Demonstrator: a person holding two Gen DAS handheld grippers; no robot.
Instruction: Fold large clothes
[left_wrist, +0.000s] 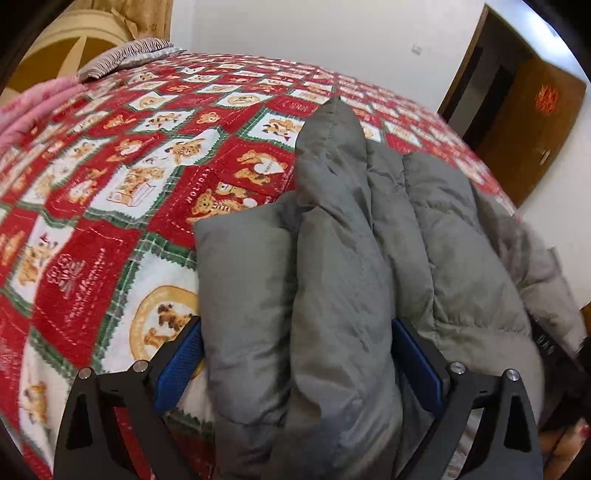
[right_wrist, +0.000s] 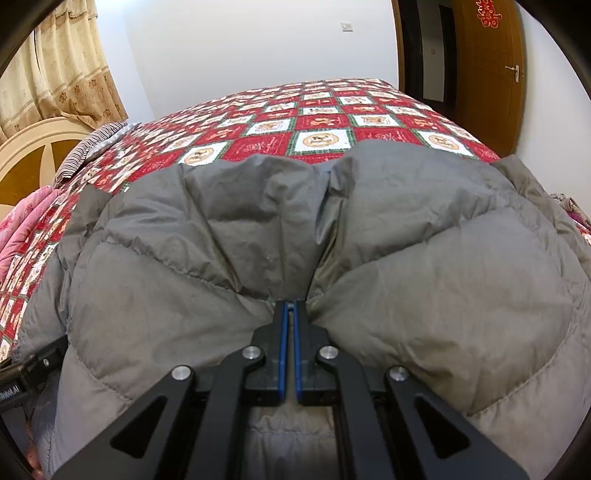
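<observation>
The puffy grey quilted down jacket (right_wrist: 332, 236) lies on the red-and-white teddy-bear patchwork bedspread (left_wrist: 110, 177), its long axis running away from both tools. The left gripper (left_wrist: 295, 354) stands wide open astride a thick folded roll of it, blue pads (left_wrist: 179, 363) just beside the fabric. The right gripper (right_wrist: 291, 310) is pinched nearly closed on a slippery, billowing fold

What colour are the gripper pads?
Blue pads, clearest in the left wrist view.
</observation>
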